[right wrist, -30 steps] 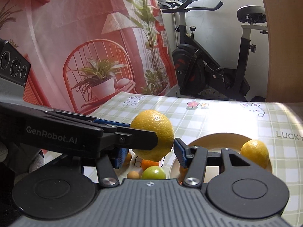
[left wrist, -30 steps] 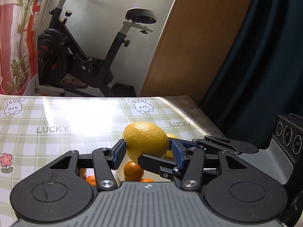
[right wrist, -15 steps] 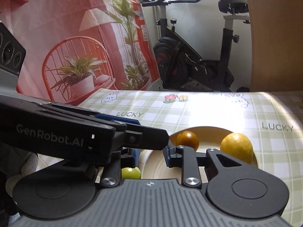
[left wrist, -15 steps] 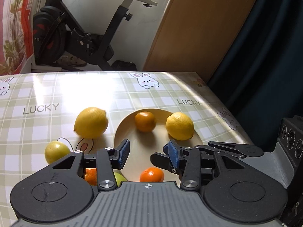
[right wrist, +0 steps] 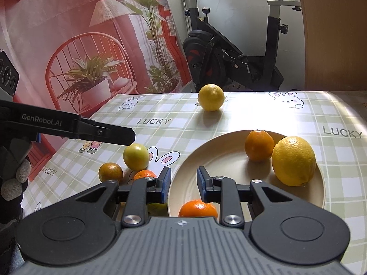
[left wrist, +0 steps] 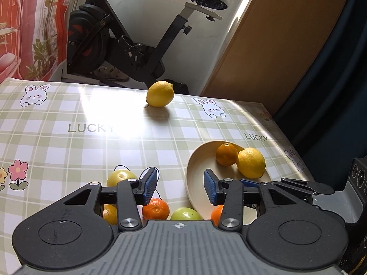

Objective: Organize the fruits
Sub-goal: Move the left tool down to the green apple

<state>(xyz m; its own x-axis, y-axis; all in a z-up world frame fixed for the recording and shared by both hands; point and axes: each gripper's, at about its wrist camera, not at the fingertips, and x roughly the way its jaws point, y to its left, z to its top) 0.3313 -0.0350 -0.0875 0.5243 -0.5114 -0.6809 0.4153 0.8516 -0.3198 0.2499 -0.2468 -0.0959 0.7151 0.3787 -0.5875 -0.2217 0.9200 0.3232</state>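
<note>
Room: sunlit corner with an exercise bike (right wrist: 231,52) behind the bench, a red printed backdrop with a chair and potted plants (right wrist: 80,52) on one side and a wooden panel (left wrist: 275,45) on the other.
Bench: green-checked cloth (right wrist: 174,119) printed with rabbits and flowers.
Writing: "LUCKY" repeats across the cloth; "GenRobot.AI" is on the side of the left gripper's body as seen from the right wrist.
Plate: cream plate (right wrist: 229,160) on the bench; it is the landmark for everything below.
On the plate: an orange (right wrist: 259,145) at the far side, touching or just beside a lemon (right wrist: 293,160); a tangerine (right wrist: 198,208) at the near rim.
Beside the plate: a yellow-green fruit (right wrist: 136,157), a dull orange (right wrist: 110,171), a small tangerine (right wrist: 145,174) and a green fruit (left wrist: 186,214), all grouped on the cloth just off its left edge.
Beyond the plate: a second lemon (right wrist: 211,97) lies alone, well apart, near the bench's far edge.
Left gripper (left wrist: 181,186): fingers apart with nothing between them, over the gap between the plate's left rim and the loose fruit.
Right gripper (right wrist: 183,183): fingers drawn in as far as they go, a narrow gap left, empty, above the plate's near rim and the tangerine.
In the way: each gripper's body hides the bench nearest the camera; a gloved hand (right wrist: 13,178) shows far left of the plate.
</note>
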